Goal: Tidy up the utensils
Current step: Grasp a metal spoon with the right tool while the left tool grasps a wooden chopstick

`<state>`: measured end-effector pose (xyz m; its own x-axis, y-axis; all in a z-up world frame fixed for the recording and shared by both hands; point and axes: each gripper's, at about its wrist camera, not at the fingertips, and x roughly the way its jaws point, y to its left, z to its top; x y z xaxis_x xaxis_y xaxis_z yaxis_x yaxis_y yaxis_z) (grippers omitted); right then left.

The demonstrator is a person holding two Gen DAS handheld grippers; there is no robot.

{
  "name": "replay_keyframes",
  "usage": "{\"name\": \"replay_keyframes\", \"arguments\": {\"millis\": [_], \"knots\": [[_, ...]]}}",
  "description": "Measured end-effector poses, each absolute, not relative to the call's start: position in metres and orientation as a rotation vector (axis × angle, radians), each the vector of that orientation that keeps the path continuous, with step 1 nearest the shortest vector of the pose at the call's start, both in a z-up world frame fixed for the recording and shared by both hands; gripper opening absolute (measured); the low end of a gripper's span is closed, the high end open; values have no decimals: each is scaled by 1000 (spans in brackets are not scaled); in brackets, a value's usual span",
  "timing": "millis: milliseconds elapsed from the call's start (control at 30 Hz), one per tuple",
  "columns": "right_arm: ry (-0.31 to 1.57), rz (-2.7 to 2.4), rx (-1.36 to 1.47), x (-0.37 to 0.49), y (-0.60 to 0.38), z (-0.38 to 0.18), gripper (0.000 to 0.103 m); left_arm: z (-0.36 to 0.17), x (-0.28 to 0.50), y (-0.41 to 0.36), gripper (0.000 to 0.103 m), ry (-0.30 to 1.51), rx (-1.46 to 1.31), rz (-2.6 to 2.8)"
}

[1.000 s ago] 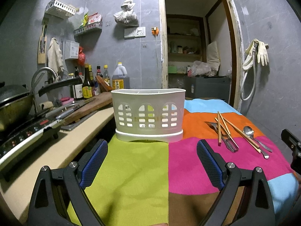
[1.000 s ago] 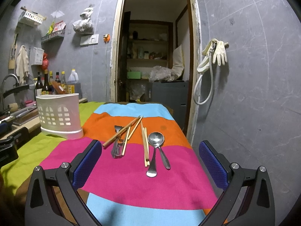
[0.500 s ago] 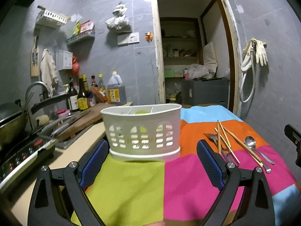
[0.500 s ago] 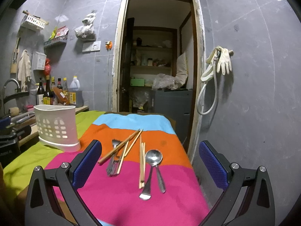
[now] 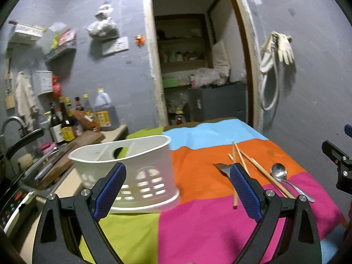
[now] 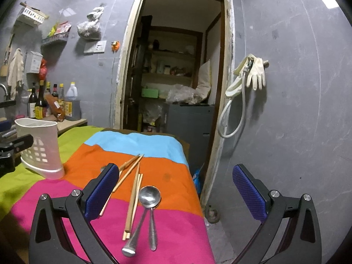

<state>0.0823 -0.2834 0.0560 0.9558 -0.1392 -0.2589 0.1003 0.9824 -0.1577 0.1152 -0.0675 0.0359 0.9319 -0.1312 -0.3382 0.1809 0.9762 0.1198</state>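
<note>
Blue-padded jaws on my left gripper (image 5: 177, 190) stood wide apart, holding nothing, above the striped cloth (image 5: 209, 224). At its 11 o'clock the white utensil caddy (image 5: 132, 176) sat upright where the green stripe met the orange, its near wall partly behind the left finger; I saw no utensil standing in it. At 1 o'clock lay the chopsticks (image 5: 253, 165), a fork (image 5: 222, 168) partly hidden by the right finger, and a spoon (image 5: 279, 172).

My right gripper (image 6: 176, 194) was equally wide open and empty. Between its fingers, nearer the left one, lay the wooden chopsticks (image 6: 133, 200) and two metal spoons (image 6: 149, 198), loose on the orange and pink stripes. The caddy (image 6: 40, 149) stood well apart at 10 o'clock.
</note>
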Motion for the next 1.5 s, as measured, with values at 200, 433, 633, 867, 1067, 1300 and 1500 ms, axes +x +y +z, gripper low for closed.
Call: {"name": "replay_keyframes", "arguments": {"millis": [200,433,633,867,1067,1300,1500], "knots": [[350,-97,-134,96,-296,49,103,32,143,-86,92,431,160,-277],[483,-39,-98,125,-311,41,94,22,177,-113,75,527,203,-383],[629,26,-82,160,-317,29,66,0,210,-128,46,674,216,-470],[744,92,-84,181,-312,10,54,-23,229,-129,30,830,177,-514],[792,122,-105,188,-308,1,53,-31,237,-128,15,929,142,-543],[816,141,-103,191,-306,-2,53,-30,234,-118,5,966,86,-535],[835,160,-128,193,-301,-5,51,-23,214,-104,5,980,27,-508]]}}
